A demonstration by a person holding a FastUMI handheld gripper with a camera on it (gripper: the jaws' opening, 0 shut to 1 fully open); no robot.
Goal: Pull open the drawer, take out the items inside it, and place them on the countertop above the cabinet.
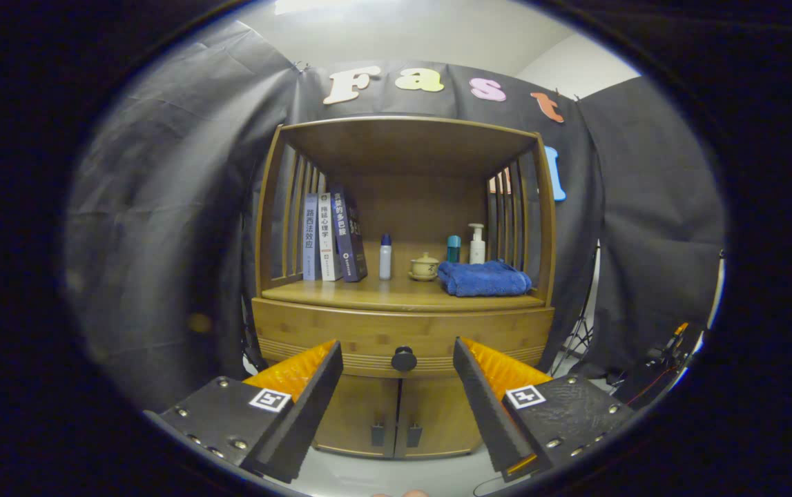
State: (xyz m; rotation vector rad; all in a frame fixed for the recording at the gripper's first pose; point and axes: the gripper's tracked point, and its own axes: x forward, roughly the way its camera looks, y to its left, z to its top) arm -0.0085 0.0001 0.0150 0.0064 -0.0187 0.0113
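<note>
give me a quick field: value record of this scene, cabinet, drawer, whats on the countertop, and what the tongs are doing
cabinet: wooden cabinet, two lower doors shut
drawer: drawer closed, contents hidden
knob: dark round knob, ahead of the tongs, centred between the fingers, untouched
countertop: countertop holds three upright books, slim bottle, lidded cup, teal container, pump bottle, folded blue towel
tongs: tongs open, holding nothing
task stage: drawer not yet pulled

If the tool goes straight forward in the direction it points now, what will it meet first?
Most likely the round dark knob on the closed drawer. The tool is open, and the knob sits centred just beyond its fingers. Nothing lies between them, though the depth is hard to judge in this fisheye view.
</note>
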